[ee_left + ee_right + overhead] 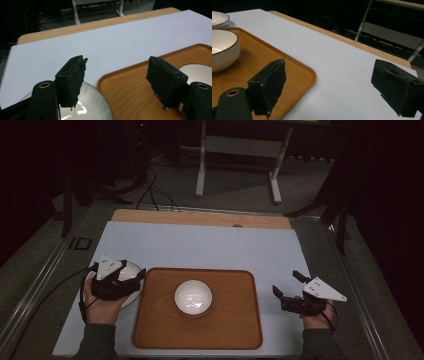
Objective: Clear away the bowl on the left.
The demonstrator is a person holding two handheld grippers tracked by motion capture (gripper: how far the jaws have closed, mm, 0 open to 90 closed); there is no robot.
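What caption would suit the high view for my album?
Left gripper hovers open over a white bowl beside the tray.

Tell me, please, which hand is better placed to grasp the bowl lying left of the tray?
Left. The left tongs hover open right over that bowl; the right tongs, also open, sit beyond the tray, far off.

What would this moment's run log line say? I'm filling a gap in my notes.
left tool: open, over white bowl beside tray | right tool: open, right of tray, holding nothing | second bowl: on tray
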